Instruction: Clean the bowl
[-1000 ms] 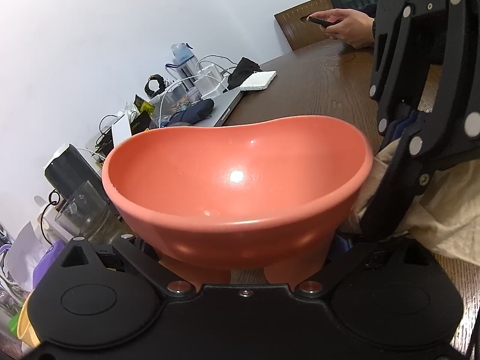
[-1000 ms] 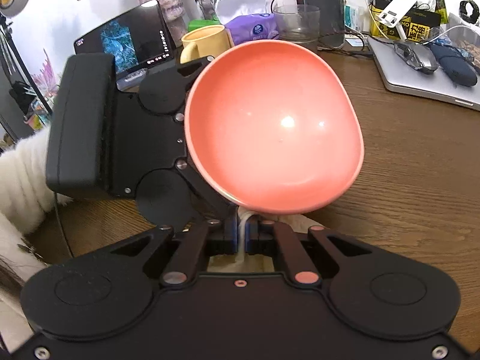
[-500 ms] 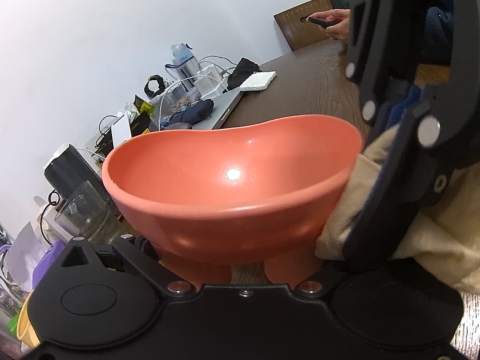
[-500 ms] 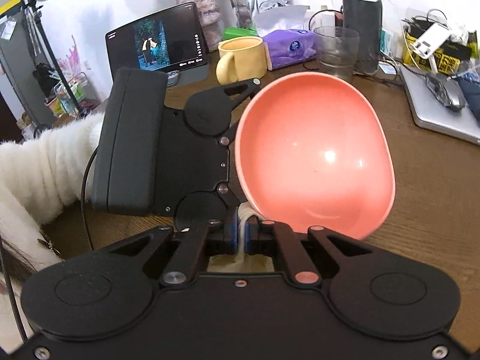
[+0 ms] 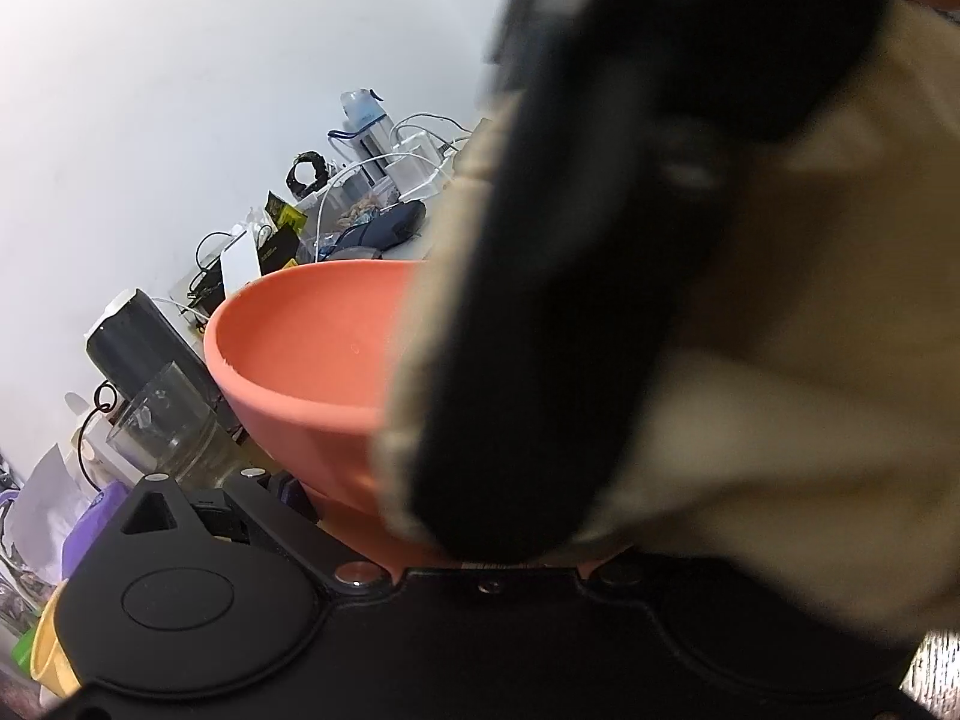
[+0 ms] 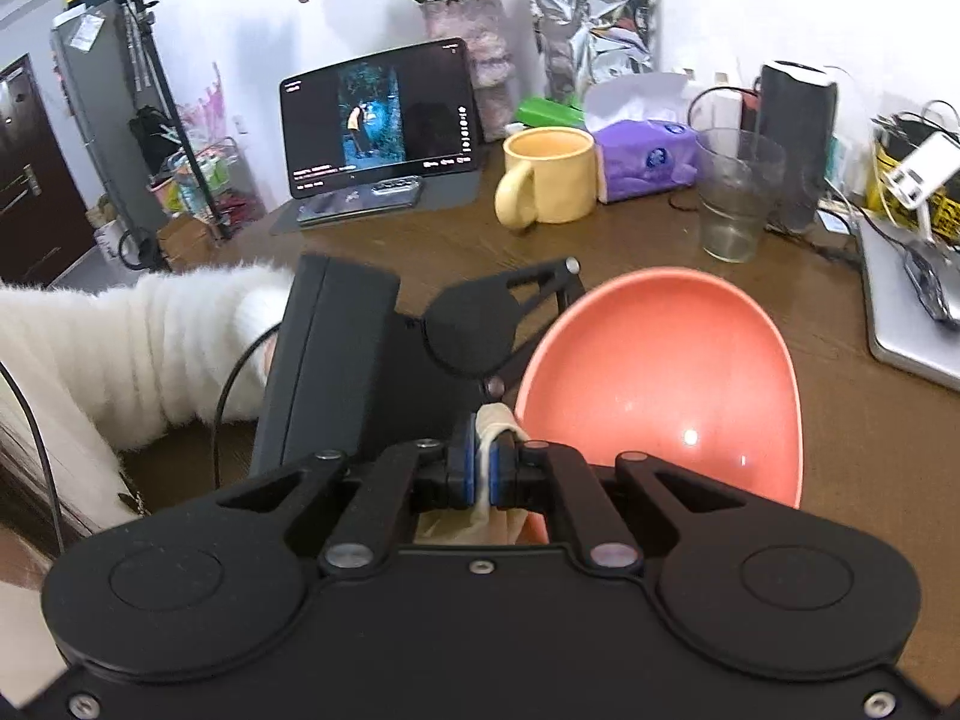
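Observation:
The salmon-coloured bowl [image 6: 660, 396] hangs tilted above the brown table [image 6: 840, 420], its inside turned toward the right wrist camera. My left gripper [image 6: 504, 384] is shut on the bowl's left rim. My right gripper [image 6: 480, 468] is shut on a beige cloth [image 6: 498, 417], close to the bowl's near-left rim, just beside the left gripper's fingertips. In the left wrist view a blurred black finger [image 5: 570, 300] of the right gripper and the cloth [image 5: 810, 360] cover the right half of the bowl [image 5: 300, 348]. Whether the cloth touches the bowl I cannot tell.
At the back of the table stand a yellow mug [image 6: 549, 177], a glass [image 6: 735, 198], a purple tissue pack [image 6: 645, 159], a black speaker [image 6: 795, 144] and a tablet [image 6: 378, 120]. A laptop [image 6: 912, 324] lies on the right. A white fluffy sleeve [image 6: 120, 354] reaches in behind the left gripper.
My right gripper has risen with the cloth from low beside the bowl up to its rim and now fills the right of the left wrist view. The left gripper and bowl stayed put.

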